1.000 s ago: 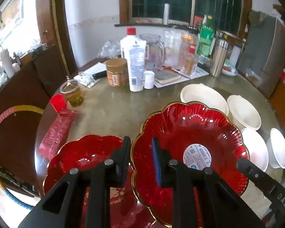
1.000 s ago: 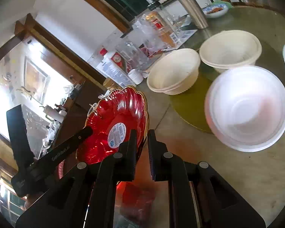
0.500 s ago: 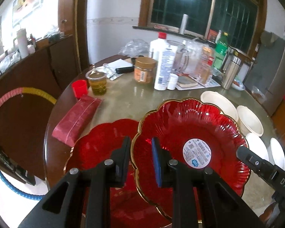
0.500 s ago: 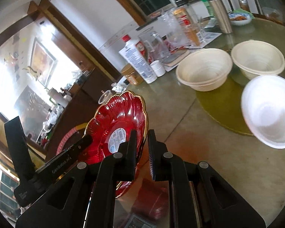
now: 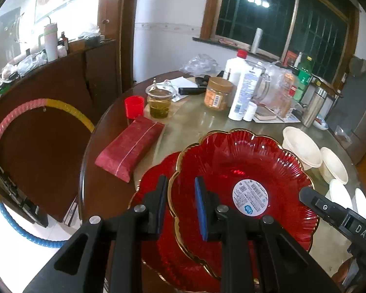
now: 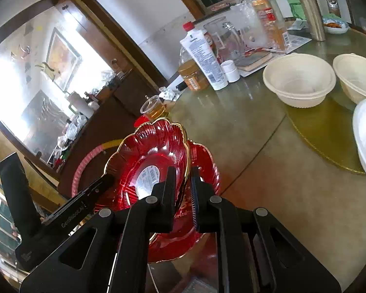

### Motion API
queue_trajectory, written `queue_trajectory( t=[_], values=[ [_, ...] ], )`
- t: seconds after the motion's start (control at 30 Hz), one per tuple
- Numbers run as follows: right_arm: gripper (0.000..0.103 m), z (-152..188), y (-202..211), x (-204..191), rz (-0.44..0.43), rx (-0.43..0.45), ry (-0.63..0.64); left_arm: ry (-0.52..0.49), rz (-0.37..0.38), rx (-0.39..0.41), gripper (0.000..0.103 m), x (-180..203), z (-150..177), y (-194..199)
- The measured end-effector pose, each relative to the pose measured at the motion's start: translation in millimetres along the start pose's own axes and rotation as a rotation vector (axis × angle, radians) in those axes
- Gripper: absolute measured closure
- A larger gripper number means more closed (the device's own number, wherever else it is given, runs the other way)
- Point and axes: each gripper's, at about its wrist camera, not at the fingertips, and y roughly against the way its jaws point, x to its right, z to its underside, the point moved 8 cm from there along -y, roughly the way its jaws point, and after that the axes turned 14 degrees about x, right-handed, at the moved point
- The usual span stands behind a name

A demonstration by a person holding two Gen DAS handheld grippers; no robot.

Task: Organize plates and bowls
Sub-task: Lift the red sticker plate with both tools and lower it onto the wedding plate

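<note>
While both fingers [image 5: 180,202] [image 6: 183,188] clamp red plate [image 5: 244,166], hoop [image 5: 2,131] fully visible leftward only.

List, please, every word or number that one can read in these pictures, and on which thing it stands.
"DAS": on the right tool's finger, seen from the left wrist; the rest is cut off.
Round sticker on the held red plate: too small to read.
White bottle label: blurred.
Left tool's finger lettering: unreadable.

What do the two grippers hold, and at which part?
Both hold one red scalloped gold-rimmed plate by its rim: left gripper, right gripper, on opposite edges.
</note>
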Motion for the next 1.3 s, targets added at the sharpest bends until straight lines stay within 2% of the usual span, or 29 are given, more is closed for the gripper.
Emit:
queue_trajectory(
  t=[0.63,1.3],
  values=[
    [0.091,23,-30,-1,0.025,-0.084,0.028,0.009,-0.057,-0.058,0.082,-23,27,-21],
    [0.091,29,-40,8,0.051,-0.122,0.032,-0.023,-0.081,-0.094,0.082,-21,38,-28]
  ],
)
